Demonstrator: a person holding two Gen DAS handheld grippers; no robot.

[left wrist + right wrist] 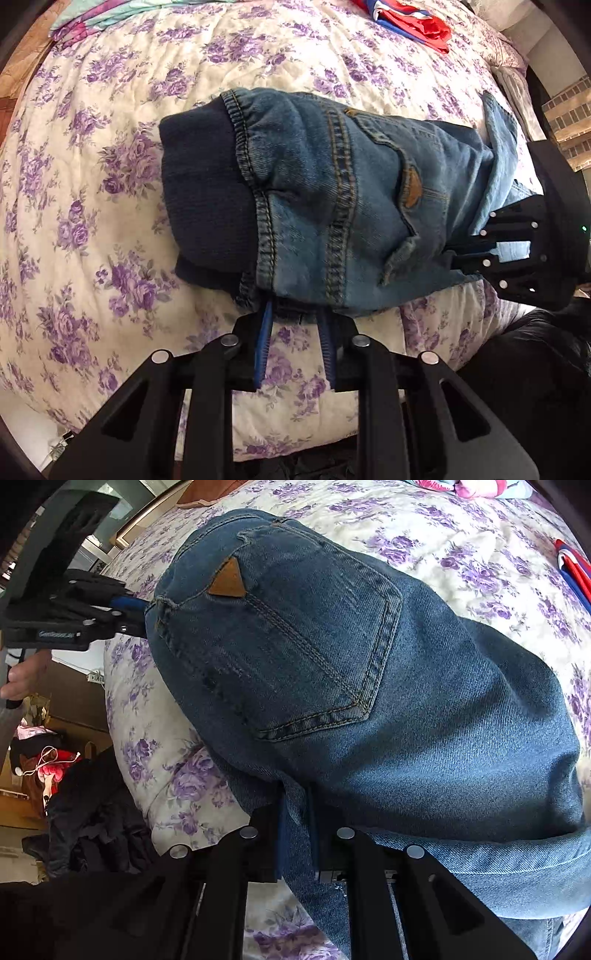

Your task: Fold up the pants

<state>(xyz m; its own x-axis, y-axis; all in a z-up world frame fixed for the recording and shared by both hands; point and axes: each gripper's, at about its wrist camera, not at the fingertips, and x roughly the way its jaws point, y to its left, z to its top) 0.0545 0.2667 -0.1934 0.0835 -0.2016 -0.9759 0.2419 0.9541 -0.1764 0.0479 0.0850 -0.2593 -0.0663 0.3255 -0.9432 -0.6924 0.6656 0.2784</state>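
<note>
Our left gripper [295, 314] pinches the jeans' [332, 206] near edge. Our right gripper [297, 812] clamps denim too, over the quilt [110, 147].

bare floral bedspread [110, 184] beyond jeans [332, 203]; red cloth [417, 22] far off

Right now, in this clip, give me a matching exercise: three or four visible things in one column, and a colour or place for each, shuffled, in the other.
Things:
1. ribbed knit waistband of the blue denim pants
2. triangular patch on the back pocket
3. quilted floral bedspread
4. red and blue cloth

Descriptions:
A. cream with purple flowers
B. dark navy
C. far edge of the bed
D. tan

Pairs: 1-B, 2-D, 3-A, 4-C
</note>
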